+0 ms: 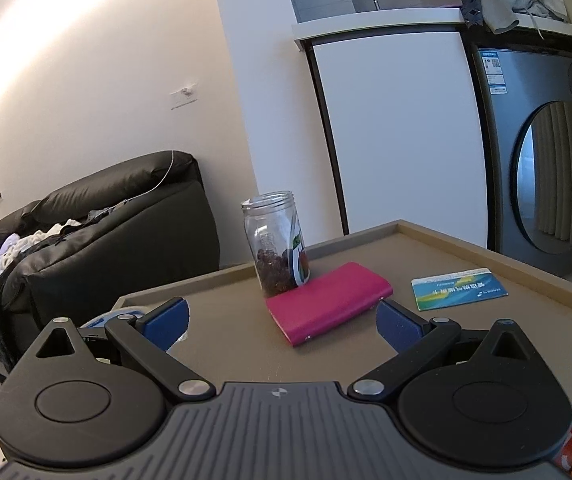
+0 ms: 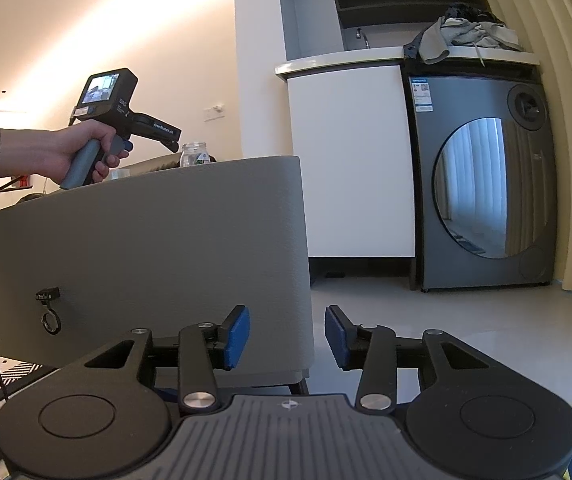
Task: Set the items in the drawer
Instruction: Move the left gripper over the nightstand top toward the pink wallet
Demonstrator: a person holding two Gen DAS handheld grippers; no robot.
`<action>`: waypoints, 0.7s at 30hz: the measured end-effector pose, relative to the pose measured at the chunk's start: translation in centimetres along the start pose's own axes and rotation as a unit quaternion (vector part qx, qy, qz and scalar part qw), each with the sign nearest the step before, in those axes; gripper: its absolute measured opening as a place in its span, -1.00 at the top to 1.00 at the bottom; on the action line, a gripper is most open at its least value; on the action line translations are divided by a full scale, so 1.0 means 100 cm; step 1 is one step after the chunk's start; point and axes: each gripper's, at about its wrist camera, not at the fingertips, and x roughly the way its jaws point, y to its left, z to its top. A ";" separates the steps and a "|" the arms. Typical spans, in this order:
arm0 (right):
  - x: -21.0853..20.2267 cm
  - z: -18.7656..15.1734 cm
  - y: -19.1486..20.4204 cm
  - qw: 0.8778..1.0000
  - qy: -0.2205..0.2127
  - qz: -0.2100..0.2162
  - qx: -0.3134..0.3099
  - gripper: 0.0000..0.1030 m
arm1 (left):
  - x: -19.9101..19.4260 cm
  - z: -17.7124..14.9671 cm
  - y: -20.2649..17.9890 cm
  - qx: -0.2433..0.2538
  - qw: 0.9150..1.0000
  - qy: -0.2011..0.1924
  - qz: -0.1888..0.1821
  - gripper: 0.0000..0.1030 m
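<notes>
Pink wallet [image 1: 328, 302] lies between left gripper's [image 1: 282, 322] wide-spread jaws.

This is a home, a living space with a laundry corner. A black leather sofa [image 1: 98, 232] strewn with clothes stands by the wall, a front-loading washing machine [image 2: 482, 184] sits under a counter beside a white cabinet [image 2: 350, 160], and cream curtains [image 2: 566, 120] hang at the right.

cream walls [image 1: 98, 80] glow with a warm band of light. a black leather sofa [image 1: 98, 232] sits left, a grey washing machine [image 2: 482, 184] right beside a white cabinet [image 2: 350, 160], pale curtains [image 2: 566, 120] alongside.
</notes>
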 end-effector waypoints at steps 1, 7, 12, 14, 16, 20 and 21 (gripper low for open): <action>-0.001 0.000 0.000 1.000 -0.001 0.000 0.000 0.07 | 0.003 0.000 0.000 0.002 1.000 0.002 0.002 -1.00; 0.000 0.001 -0.003 1.000 0.002 -0.001 0.002 0.01 | 0.018 0.004 0.000 0.010 1.000 0.010 0.005 -1.00; 0.001 0.009 -0.003 1.000 0.011 0.003 -0.002 0.01 | 0.027 0.007 -0.002 0.030 0.999 0.013 -0.009 -1.00; -0.003 0.013 -0.002 1.000 0.001 0.000 -0.013 0.00 | 0.030 0.007 -0.004 0.049 0.999 0.010 -0.009 -1.00; -0.005 0.015 -0.001 1.000 -0.006 -0.004 -0.023 -0.03 | 0.035 0.006 -0.007 0.064 0.998 0.010 -0.005 -1.00; -0.003 0.016 0.001 0.999 -0.003 -0.013 -0.030 -0.04 | 0.052 0.007 -0.015 0.089 0.995 0.052 -0.010 -1.00; -0.003 0.016 0.001 1.000 -0.004 -0.012 -0.027 -0.04 | 0.055 0.008 -0.016 0.091 0.994 0.058 -0.011 -1.00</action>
